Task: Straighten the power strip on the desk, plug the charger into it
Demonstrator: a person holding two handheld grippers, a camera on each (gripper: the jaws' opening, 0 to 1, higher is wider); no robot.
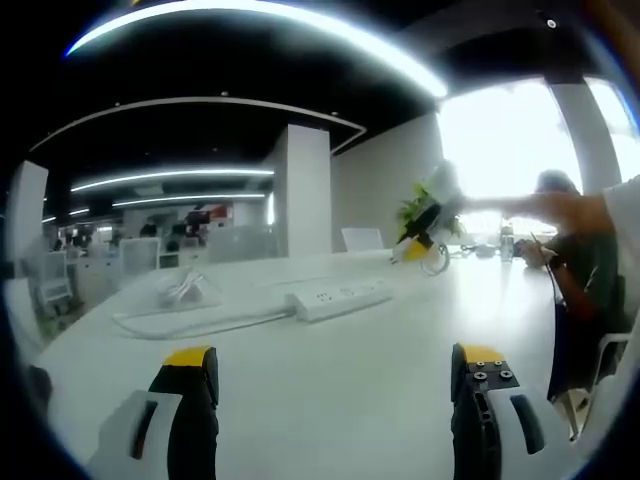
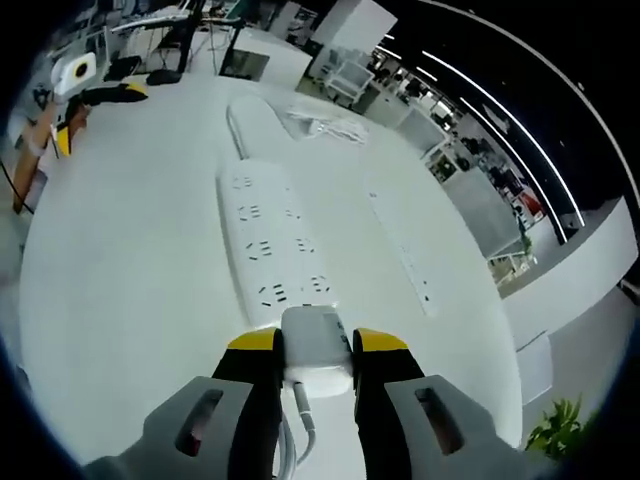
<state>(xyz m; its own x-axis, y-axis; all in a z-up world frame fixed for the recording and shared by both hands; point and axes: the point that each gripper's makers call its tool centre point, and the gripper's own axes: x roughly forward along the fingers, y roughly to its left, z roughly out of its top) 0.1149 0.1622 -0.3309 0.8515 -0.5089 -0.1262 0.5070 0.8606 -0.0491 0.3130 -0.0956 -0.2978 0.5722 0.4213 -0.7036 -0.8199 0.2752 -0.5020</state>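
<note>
- The right claw (image 2: 317,352) is clenching a white charger (image 2: 317,352) between its yellow-tipped jaws, and the charger's cable (image 2: 301,418) is trailing back between them.
- The charger is sitting right at the near end of the white power strip (image 2: 271,243), touching it or just above it; I cannot tell whether its pins are in a socket.
- The power strip is lying flat on the white table (image 2: 130,260), running away from the claw, with its thick cord (image 2: 236,125) leading off from the far end.
- Just beyond that cord a loose bundle of white cable (image 2: 330,125) is lying on the table.
- No writing or brand mark is readable on the strip or the charger.
- In the left gripper view the left claw (image 1: 338,372) is hanging released, jaws wide apart and gripping nothing, over the bare table (image 1: 340,400).
- From there the power strip (image 1: 340,298) is lying well ahead of it, and the right claw (image 1: 418,240) is hovering near the strip's end.
- A person's arm (image 1: 585,210) is reaching in from the right edge.
</note>
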